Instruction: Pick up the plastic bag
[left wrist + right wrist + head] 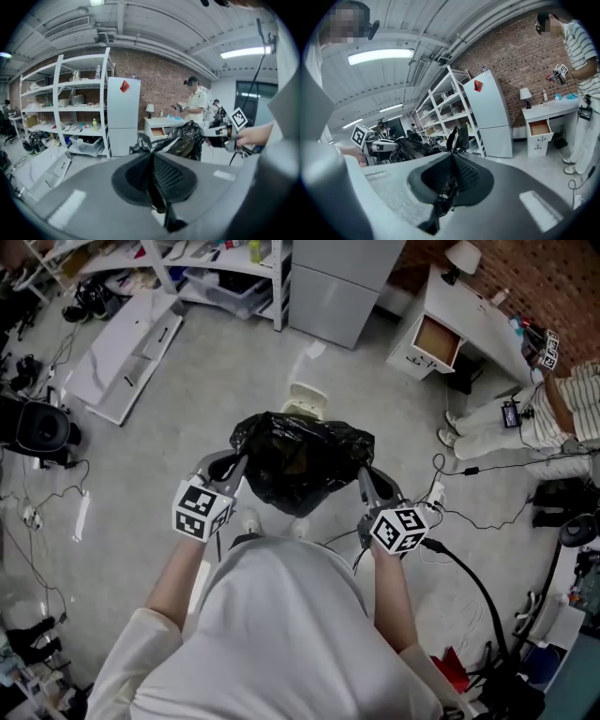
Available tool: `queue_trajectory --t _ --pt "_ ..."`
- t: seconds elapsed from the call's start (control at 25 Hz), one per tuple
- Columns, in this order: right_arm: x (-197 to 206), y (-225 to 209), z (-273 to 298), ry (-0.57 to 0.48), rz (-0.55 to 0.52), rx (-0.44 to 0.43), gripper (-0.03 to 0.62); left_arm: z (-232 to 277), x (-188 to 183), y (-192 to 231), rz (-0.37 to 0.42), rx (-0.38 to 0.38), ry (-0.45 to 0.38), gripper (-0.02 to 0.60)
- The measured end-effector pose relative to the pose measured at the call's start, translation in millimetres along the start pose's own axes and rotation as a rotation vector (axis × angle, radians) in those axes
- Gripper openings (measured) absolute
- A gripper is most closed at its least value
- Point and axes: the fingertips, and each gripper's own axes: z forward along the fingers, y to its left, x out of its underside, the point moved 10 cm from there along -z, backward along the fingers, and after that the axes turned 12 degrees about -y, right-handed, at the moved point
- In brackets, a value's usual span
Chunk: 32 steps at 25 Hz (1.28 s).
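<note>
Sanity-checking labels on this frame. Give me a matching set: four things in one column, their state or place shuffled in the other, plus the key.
1 plastic bag
2 left gripper
3 desk drawer
4 lamp

A pulled open
B black, held up in the air
C standing on the white desk
D jaws shut on the bag's edge

Pairs: 1-B, 2-D, 3-A, 4-C

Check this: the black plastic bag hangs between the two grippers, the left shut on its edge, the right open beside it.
Wrong about the right gripper: the right gripper view shows its jaws shut on black film of the plastic bag, not open. The left gripper is shut on the other edge, as stated.
</note>
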Motion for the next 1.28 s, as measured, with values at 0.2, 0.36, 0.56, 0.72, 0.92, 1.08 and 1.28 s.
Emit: queue_trajectory --t 0.2,0.36,0.56,0.72,0.92,1.08,1.28 --pt "-0.9 13.7 3.1 -0.012 -0.007 0.010 0.002 0.4 -8.4 10.9 -0.006 0.021 -0.009 0.006" --pt "0.7 18.9 5.5 -0.020 -0.007 0.008 0.002 2.1 -11.1 13.2 -0.004 0.039 -0.017 0.006" --pt "2.1 20.9 8.2 -0.023 -0.013 0.013 0.002 1.3 -7.5 16.6 0.003 0.051 -0.016 0.006" --pt "-0.6 22.0 15.3 -0.022 -0.022 0.010 0.002 1.8 -6.5 22.3 -0.002 0.055 -0.016 0.006" --pt "-1.5 20.0 15.7 -0.019 -0.021 0.009 0.002 4.5 -7.2 17.8 0.002 0.063 -0.014 0.006" --pt "-0.8 18.4 15.0 -0.018 -0.022 0.009 0.002 6.2 -6.0 15.4 0.001 0.063 -0.019 0.006" --pt "-0.7 23.9 20.4 -0.025 -0.024 0.008 0.002 2.7 -5.7 21.3 0.005 0.065 -0.022 0.006"
